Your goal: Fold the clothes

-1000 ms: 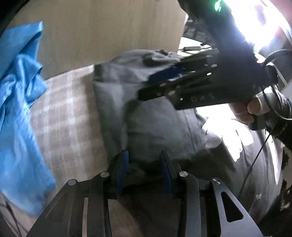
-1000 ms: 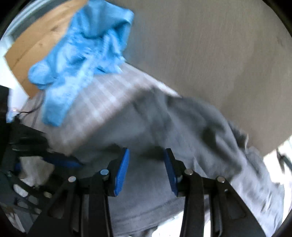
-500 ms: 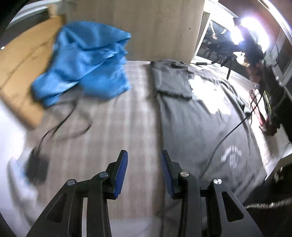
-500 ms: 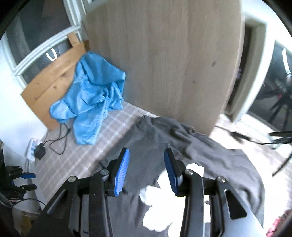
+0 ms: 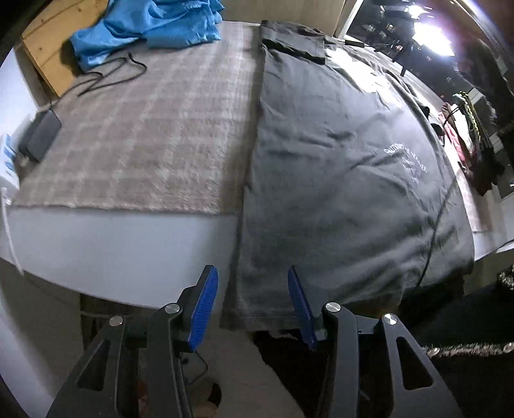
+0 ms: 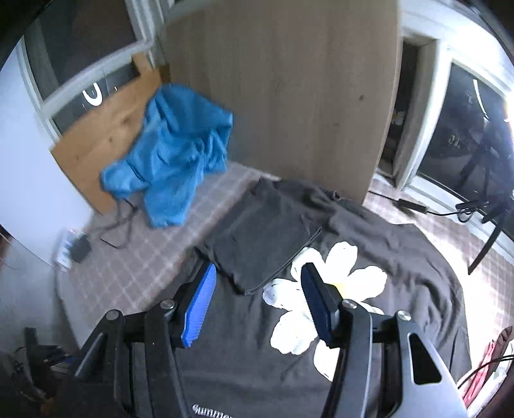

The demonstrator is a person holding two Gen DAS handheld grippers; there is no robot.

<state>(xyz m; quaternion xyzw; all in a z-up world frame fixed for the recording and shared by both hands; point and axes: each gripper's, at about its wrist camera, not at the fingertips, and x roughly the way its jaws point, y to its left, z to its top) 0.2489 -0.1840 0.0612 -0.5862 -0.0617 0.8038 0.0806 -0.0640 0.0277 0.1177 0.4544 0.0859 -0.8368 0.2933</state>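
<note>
Hanging hem: dark T-shirt (image 5: pixel 337 167) over table (image 5: pixel 106 244) edge.
Left gripper (image 5: pixel 253 305): just opening, empty.
Right gripper (image 6: pixel 257 299): just opening, empty.
Far corner: blue garment (image 6: pixel 176 154), cable (image 5: pixel 109 75).

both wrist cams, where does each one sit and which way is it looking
Left wrist: on the left gripper, jaws open and empty, looking steeply down at the grey t-shirt hem hanging off the bed's near edge.
Right wrist: on the right gripper, jaws open and empty, high over the shirt's folded sleeve and white flower print, facing the wooden panel.
Shared: the t-shirt, blue garment, checked blanket.
</note>
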